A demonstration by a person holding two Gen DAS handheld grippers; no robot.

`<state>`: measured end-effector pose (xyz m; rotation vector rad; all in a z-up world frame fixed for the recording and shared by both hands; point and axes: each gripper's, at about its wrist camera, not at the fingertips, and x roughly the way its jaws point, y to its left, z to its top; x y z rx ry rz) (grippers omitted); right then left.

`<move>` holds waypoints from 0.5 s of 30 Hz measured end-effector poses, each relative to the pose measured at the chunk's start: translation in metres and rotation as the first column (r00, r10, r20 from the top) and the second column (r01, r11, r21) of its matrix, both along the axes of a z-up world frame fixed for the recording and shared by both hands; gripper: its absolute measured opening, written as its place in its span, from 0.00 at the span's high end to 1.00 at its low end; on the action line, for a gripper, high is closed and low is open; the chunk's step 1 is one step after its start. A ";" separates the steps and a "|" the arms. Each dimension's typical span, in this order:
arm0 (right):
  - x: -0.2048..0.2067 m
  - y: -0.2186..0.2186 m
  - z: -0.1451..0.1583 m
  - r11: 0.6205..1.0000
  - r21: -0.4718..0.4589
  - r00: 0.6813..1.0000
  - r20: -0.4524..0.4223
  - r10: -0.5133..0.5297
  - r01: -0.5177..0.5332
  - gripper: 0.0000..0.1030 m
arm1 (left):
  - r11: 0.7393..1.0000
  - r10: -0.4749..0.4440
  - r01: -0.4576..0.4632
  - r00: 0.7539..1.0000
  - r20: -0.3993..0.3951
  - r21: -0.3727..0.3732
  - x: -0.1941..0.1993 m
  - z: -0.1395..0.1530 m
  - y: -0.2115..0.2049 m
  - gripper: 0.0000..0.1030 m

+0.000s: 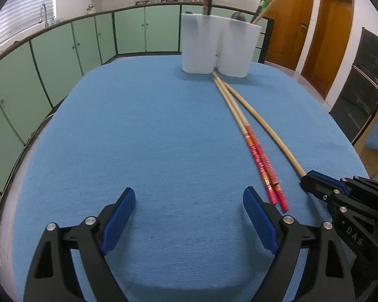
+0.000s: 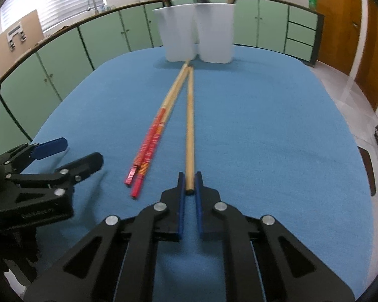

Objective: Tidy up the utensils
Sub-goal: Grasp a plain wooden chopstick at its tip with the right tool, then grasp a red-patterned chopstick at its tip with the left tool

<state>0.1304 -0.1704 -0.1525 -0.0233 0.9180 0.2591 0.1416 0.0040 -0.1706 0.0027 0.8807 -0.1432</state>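
A plain wooden chopstick [image 2: 189,125] lies on the blue cloth, and my right gripper [image 2: 189,183] is shut on its near end. Left of it lie two red-handled chopsticks [image 2: 148,148] side by side. All three point toward a white two-compartment holder [image 2: 196,35] at the far edge; it has red sticks in its left cup and a wooden one in its right. In the left wrist view my left gripper [image 1: 189,201] stands open over bare cloth, with the red-handled chopsticks [image 1: 262,161] just to its right, then the plain chopstick [image 1: 264,120] held by the right gripper [image 1: 306,177].
The table with its blue cloth [image 1: 138,125] is ringed by green cabinets [image 1: 88,42]. Wooden doors [image 1: 325,32] and a dark oven [image 1: 365,80] stand at the right. Pots sit on the counter behind the holder [image 1: 219,47].
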 end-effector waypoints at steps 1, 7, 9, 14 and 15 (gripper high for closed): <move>-0.001 -0.005 0.000 1.000 -0.003 1.000 0.001 -0.009 0.009 0.94 | 1.000 -0.006 0.006 1.000 0.004 -0.005 0.000 0.001 -0.003 0.17; -0.006 -0.031 -0.002 0.998 -0.001 0.998 0.001 -0.056 0.056 0.94 | 0.998 -0.048 0.049 0.999 0.021 -0.036 0.000 0.006 -0.024 0.17; -0.006 -0.036 -0.002 0.998 0.005 0.998 0.000 -0.064 0.064 0.94 | 0.998 -0.062 0.062 0.998 0.018 -0.032 0.002 0.005 -0.033 0.18; -0.006 -0.038 -0.002 0.998 0.011 0.998 0.000 -0.062 0.062 0.94 | 0.996 -0.081 0.081 0.997 -0.003 -0.021 0.007 -0.002 -0.047 0.29; -0.006 -0.038 -0.003 0.998 0.013 0.998 0.000 -0.062 0.062 0.94 | 0.996 -0.082 0.082 0.997 -0.014 -0.022 0.008 -0.003 -0.049 0.30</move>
